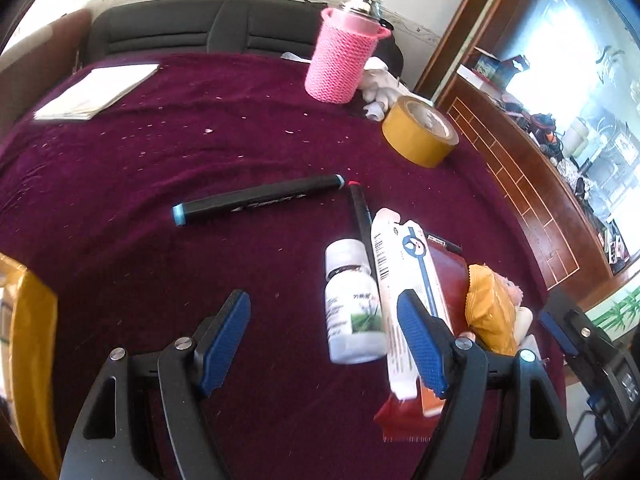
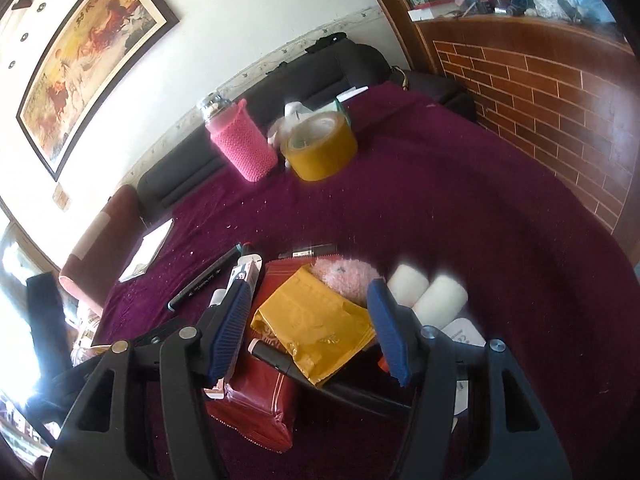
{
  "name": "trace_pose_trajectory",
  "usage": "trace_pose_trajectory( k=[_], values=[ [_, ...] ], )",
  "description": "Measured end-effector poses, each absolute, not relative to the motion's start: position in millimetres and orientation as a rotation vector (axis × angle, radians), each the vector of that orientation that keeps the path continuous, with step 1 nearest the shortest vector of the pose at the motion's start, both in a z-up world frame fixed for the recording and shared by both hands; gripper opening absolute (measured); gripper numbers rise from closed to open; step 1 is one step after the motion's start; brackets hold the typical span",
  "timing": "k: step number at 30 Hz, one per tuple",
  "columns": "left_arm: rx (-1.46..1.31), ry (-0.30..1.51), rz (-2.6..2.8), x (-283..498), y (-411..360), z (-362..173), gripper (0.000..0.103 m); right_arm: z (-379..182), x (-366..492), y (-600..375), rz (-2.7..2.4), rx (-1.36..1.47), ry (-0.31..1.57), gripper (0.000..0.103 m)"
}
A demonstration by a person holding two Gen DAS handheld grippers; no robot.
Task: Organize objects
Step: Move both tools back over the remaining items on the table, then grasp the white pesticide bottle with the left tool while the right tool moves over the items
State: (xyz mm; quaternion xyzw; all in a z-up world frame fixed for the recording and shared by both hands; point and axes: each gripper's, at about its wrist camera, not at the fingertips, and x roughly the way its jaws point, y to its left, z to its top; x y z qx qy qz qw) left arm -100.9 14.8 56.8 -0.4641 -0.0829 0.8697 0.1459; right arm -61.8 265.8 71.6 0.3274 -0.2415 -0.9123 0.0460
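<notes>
A pile of small things lies on the maroon cloth (image 1: 160, 152). In the left wrist view my left gripper (image 1: 324, 344) is open and empty, with a white pill bottle (image 1: 352, 304) between its fingers and a white tube box (image 1: 404, 280) by the right finger. A black marker (image 1: 260, 200) lies beyond. In the right wrist view my right gripper (image 2: 308, 328) is open and empty above a yellow packet (image 2: 316, 332) that rests on a red packet (image 2: 256, 400). Two white rolls (image 2: 424, 292) lie just right of it.
A pink knitted bottle (image 1: 344, 56) and a roll of brown tape (image 1: 420, 132) stand at the far side. A white notebook (image 1: 96, 92) lies far left. A dark sofa (image 1: 200, 28) runs behind the table, and a brick-pattern wall (image 2: 540, 92) stands on the right.
</notes>
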Motion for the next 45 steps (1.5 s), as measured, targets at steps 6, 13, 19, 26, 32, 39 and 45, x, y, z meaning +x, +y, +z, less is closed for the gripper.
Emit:
trace_pose_trajectory(
  k=[6, 13, 19, 26, 32, 39, 45],
  values=[
    [-1.313, -0.084, 2.496, -109, 31, 46, 0.050, 71, -57, 265, -2.788, 1.000, -0.722, 0.062],
    [-1.335, -0.008, 2.521, -117, 44, 37, 0.046, 68, -59, 264, -2.788, 1.024, -0.714, 0.062],
    [-1.323, 0.006, 2.521, -110, 42, 41, 0.029, 66, -59, 262, -2.804, 1.033, -0.692, 0.062],
    [-1.169, -0.038, 2.564, -45, -4, 87, 0.029, 65, -60, 263, -2.814, 1.041, -0.689, 0.062],
    [-1.112, -0.013, 2.588, 31, -41, 103, 0.029, 70, -52, 277, -2.881, 0.971, -0.735, 0.062],
    [-1.192, 0.021, 2.614, 68, -68, 73, 0.029, 57, -45, 301, -2.813, 1.067, -0.900, 0.062],
    [-1.260, -0.024, 2.597, 71, -81, 49, 0.029, 53, -29, 313, -2.798, 1.184, -0.900, 0.062]
  ],
)
